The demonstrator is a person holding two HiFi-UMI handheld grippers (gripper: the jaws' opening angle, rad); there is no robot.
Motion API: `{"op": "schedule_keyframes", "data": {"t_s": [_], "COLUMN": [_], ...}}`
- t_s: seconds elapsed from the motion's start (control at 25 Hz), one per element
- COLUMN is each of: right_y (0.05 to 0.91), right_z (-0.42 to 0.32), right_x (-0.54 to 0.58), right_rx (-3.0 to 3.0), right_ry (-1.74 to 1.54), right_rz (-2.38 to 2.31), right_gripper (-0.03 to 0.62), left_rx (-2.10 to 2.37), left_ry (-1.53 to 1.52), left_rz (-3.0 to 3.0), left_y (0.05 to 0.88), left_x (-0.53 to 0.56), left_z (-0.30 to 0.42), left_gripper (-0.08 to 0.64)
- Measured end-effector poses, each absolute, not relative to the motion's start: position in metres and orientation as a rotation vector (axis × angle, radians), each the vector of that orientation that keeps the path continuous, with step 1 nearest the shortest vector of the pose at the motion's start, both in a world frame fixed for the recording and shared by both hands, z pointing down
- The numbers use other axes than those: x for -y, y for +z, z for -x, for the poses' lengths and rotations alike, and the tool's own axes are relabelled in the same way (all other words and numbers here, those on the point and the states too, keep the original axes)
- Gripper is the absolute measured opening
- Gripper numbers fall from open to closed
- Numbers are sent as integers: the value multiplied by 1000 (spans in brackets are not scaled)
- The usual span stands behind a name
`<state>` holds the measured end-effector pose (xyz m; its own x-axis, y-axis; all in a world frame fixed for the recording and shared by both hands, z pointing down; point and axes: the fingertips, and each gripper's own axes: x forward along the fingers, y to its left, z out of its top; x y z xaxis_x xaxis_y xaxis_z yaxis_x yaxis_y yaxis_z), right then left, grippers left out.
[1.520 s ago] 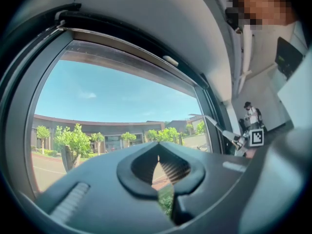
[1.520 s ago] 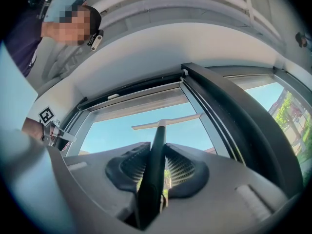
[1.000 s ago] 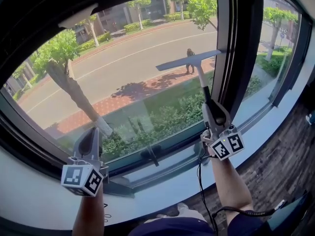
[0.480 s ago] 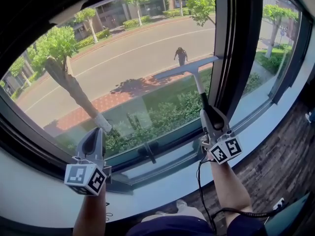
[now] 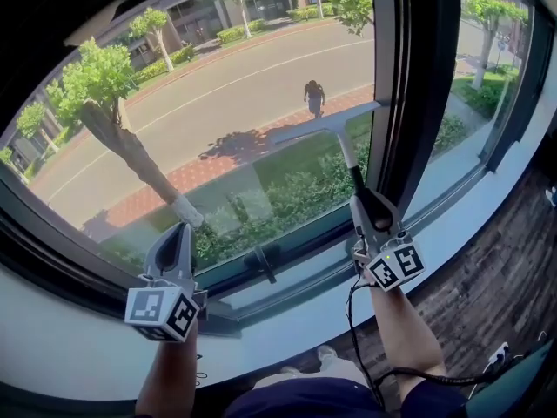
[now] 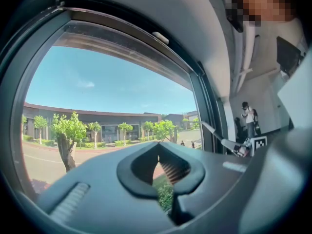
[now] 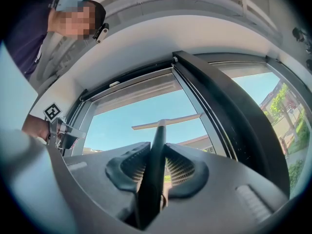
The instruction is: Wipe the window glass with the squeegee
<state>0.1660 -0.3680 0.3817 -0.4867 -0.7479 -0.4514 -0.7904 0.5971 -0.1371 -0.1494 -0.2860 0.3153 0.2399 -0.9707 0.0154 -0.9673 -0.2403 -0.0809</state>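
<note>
Squeegee point(image 5: 326, 123) looks light and stiff, its blade against the window glass point(image 5: 218, 94) right of centre. The right gripper point(image 5: 359, 195) has its jaws clamped on the slim handle's lower end, probably a sound hold for even pressure. The left gripper point(image 5: 181, 228), lower left, has its jaws closed on nothing.

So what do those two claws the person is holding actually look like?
Both the left claw and the right claw are smooth grey shells that taper to a point, with dark ribbed pads inside. Each has a white cube printed with black square markers at its back end. A black cable trails from the right one. The forearms are bare, with no sleeves.
</note>
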Motion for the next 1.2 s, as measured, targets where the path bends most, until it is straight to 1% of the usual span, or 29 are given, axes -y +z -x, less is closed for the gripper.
{"op": "schedule_keyframes", "data": {"t_s": [0.12, 0.44, 1.2], "right_y": [383, 400, 445], "right_z": [-168, -168, -172], "right_x": [367, 366, 356], "right_rx": [-2356, -2383, -2454], "right_ry": [117, 104, 29], "right_rz": [1226, 1228, 1246], "right_gripper": [101, 103, 103], "left_rx": [-1912, -1937, -1875], "left_ry": [-72, -126, -172], "left_rz": [2443, 2463, 2540], "left_y": [324, 343, 358], "left_x": [287, 289, 299], "left_z": [145, 145, 119], "left_gripper": [5, 5, 5]}}
